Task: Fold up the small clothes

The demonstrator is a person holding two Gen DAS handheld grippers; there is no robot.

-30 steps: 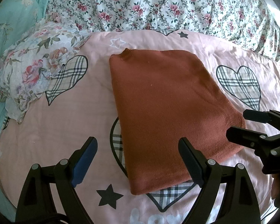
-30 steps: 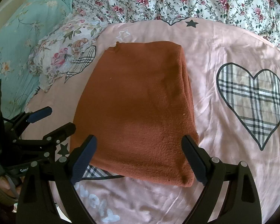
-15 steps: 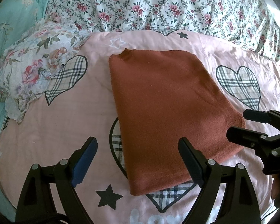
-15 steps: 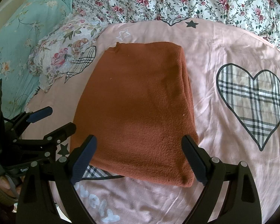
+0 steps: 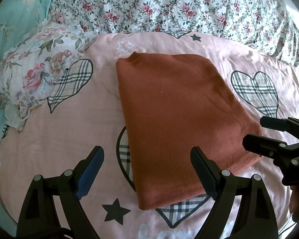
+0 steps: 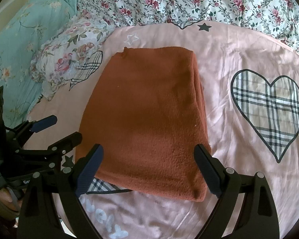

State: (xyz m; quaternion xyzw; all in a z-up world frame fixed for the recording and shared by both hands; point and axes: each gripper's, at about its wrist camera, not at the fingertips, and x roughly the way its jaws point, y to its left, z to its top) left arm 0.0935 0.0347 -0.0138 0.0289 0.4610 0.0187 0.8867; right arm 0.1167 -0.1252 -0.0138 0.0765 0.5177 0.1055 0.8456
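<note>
Left view: top [image 5: 175, 123] lies folded in the middle of the bed [image 5: 59, 139]. Left gripper [image 5: 147, 171] wide open, holding nothing, over its near left corner. Looks best to pinch all layers at that corner.

Right view: right gripper [image 6: 149, 169] open too, empty, over the near edge. Probably good to lift both corners together, slowly.

A rust-brown knitted garment [image 5: 175, 117] lies flat on the pink bed sheet [image 5: 69, 123], folded into a neat, roughly rectangular packet. Its top face is smooth. On its right side stacked layers show along the edge [image 6: 199, 99]. A small ribbed bump [image 5: 135, 56] sticks up at the far left corner. Its near edge covers part of a printed plaid heart [image 5: 125, 159]
</note>
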